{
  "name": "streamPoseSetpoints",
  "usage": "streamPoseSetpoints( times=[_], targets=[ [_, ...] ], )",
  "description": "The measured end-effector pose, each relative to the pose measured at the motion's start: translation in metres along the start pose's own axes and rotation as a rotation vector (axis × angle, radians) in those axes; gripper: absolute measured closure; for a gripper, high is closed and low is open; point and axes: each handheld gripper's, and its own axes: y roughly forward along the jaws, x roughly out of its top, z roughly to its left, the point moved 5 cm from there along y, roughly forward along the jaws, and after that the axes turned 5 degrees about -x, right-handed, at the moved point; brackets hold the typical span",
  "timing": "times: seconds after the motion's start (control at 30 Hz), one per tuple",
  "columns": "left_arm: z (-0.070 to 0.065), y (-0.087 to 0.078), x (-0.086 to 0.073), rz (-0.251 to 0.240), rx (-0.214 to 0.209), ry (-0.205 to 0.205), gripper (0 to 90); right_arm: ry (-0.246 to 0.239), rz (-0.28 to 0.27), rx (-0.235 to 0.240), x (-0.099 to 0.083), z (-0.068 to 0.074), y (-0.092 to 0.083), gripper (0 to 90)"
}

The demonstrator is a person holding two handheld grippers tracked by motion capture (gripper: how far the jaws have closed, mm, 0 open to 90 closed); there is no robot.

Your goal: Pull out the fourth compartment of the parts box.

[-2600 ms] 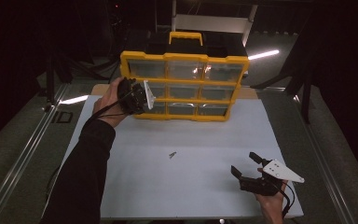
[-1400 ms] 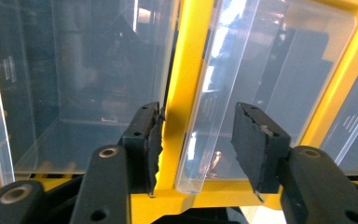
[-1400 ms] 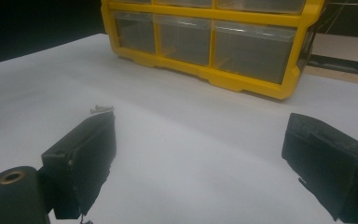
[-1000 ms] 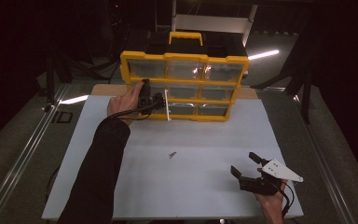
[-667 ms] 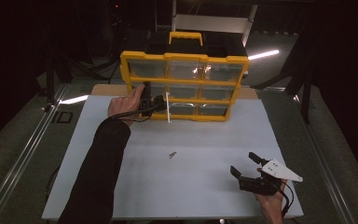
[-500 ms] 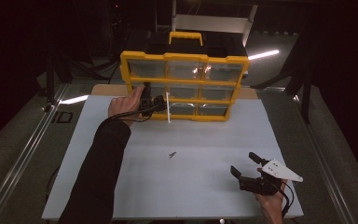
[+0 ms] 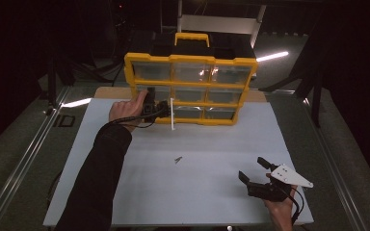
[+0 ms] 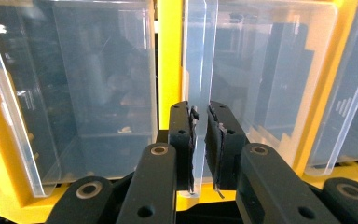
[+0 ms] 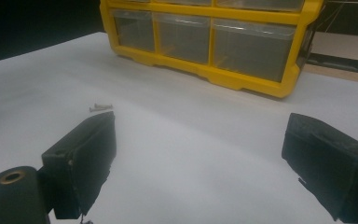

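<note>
A yellow drawer cabinet (image 7: 191, 58) with clear drawers stands at the back of the white table. My left gripper (image 7: 166, 109) is turned on its side at the cabinet's lower left drawers. In the left gripper view its jaws (image 8: 200, 126) have just been closing and now pinch a clear drawer handle lip (image 8: 199, 70) between the pads. My right gripper (image 7: 253, 168) rests near the table's front right, held in a hand, jaws wide open with nothing between them (image 9: 200, 135). A small screw (image 7: 177, 159) lies loose on the white surface, also seen in the right gripper view (image 9: 100, 108).
The white table sheet (image 7: 212, 192) spreads between the cabinet and the front edge. A metal rail (image 7: 24, 159) runs along the left side. The cabinet's yellow carry handle (image 7: 191, 38) sticks up at the back. The surroundings are dark.
The left hand has gone from the cabinet's left edge to its front, and the gripper has rolled onto its side. Within the last second it barely shifts. The right gripper has not moved.
</note>
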Motion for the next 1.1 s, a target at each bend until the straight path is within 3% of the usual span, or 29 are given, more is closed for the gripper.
streamPoseSetpoints(
  times=[0.1, 0.13, 0.3, 0.5, 0.6, 0.83, 1.1],
  targets=[
    [-0.002, 0.001, 0.001, -0.007, -0.002, 0.015, 79.2, -0.001, 0.002, 0.0, 0.0, 0.0, 0.0, 10.0],
    [-0.002, 0.001, 0.001, -0.003, 0.004, 0.026, 74.2, -0.001, 0.003, 0.001, 0.0, 0.001, 0.001, 10.0],
    [-0.003, 0.005, 0.001, 0.003, -0.008, 0.009, 65.9, -0.001, 0.002, 0.002, 0.0, 0.001, 0.001, 10.0],
    [0.0, 0.009, 0.0, 0.001, -0.028, -0.02, 68.2, -0.003, 0.007, 0.005, -0.001, 0.0, 0.001, 10.0],
    [0.005, 0.01, -0.003, 0.007, -0.063, -0.05, 71.0, -0.002, 0.006, 0.006, -0.001, 0.001, 0.001, 10.0],
    [0.009, 0.01, 0.0, 0.007, -0.093, -0.042, 76.0, -0.004, 0.01, 0.009, -0.002, 0.001, 0.002, 10.0],
    [0.009, 0.006, 0.0, 0.006, -0.089, -0.013, 77.2, -0.001, 0.011, 0.01, -0.002, 0.001, 0.002, 10.0]
  ],
)
